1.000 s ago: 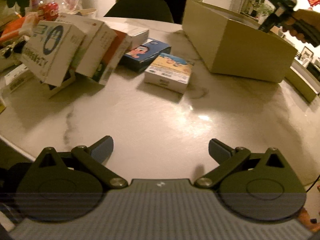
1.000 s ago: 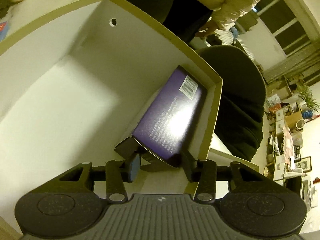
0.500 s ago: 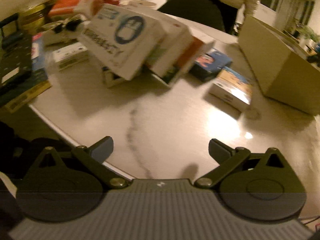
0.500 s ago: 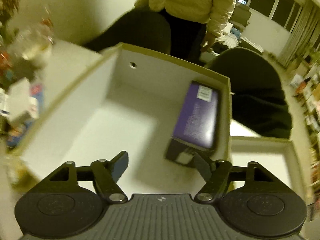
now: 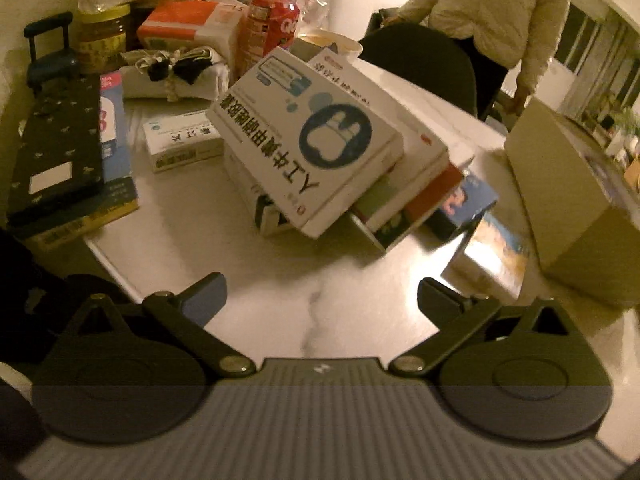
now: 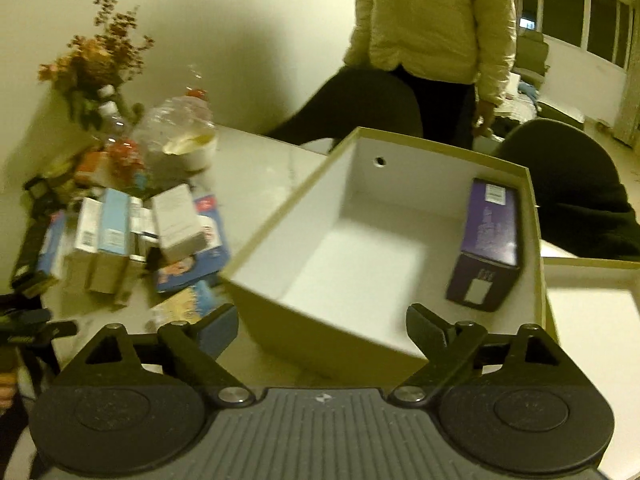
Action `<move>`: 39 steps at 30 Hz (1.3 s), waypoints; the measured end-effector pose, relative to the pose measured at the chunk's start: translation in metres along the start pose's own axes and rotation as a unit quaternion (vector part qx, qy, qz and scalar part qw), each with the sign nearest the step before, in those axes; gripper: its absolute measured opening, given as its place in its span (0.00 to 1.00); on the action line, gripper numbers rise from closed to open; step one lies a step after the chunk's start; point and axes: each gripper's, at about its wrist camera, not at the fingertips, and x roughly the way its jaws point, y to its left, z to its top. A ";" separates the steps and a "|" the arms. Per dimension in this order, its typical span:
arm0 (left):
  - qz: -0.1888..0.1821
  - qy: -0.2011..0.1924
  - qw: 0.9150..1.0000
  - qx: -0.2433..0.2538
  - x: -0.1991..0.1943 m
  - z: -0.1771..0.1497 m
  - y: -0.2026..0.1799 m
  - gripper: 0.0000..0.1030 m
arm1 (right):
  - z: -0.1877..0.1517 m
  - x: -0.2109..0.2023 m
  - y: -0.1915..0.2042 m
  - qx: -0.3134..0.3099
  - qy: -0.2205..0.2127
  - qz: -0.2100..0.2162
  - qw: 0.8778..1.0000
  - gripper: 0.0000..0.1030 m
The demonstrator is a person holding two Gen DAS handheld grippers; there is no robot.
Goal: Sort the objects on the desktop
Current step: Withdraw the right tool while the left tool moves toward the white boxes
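Glossy marble tabletop (image 5: 320, 280); rectangular purple carton (image 6: 488, 240) against right wall inside white-lined cardboard box (image 6: 280, 216). Right gripper (image 6: 322, 332) opening, empty; left gripper (image 5: 320, 298) wide, empty.

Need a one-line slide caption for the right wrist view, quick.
Right claw, jaws opening and empty, above the cardboard box holding one purple box.

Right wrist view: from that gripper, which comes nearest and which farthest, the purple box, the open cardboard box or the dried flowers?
1. Open cardboard box, its near wall just ahead of the right gripper.
2. Purple box, inside, against the right wall.
3. Dried flowers, far left, by the wall.
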 end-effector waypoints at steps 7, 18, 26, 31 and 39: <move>-0.012 0.007 0.995 -0.097 0.025 0.010 -0.018 1.00 | -0.028 -0.003 0.019 0.009 -0.001 0.020 1.000 0.94; -0.007 -0.032 0.979 -0.202 0.042 0.019 -0.037 1.00 | -0.068 -0.004 0.035 0.023 0.005 0.035 0.999 0.96; 0.021 -0.054 0.961 -0.269 0.050 0.020 -0.035 1.00 | -0.089 0.001 0.029 0.079 0.009 0.051 0.996 0.96; 0.019 -0.072 0.961 -0.267 0.048 0.018 -0.039 0.87 | -0.097 0.005 0.024 0.105 0.017 0.062 0.992 0.96; 0.017 -0.085 0.966 -0.244 0.046 0.020 -0.045 0.75 | -0.102 0.009 0.021 0.120 0.023 0.070 0.990 0.96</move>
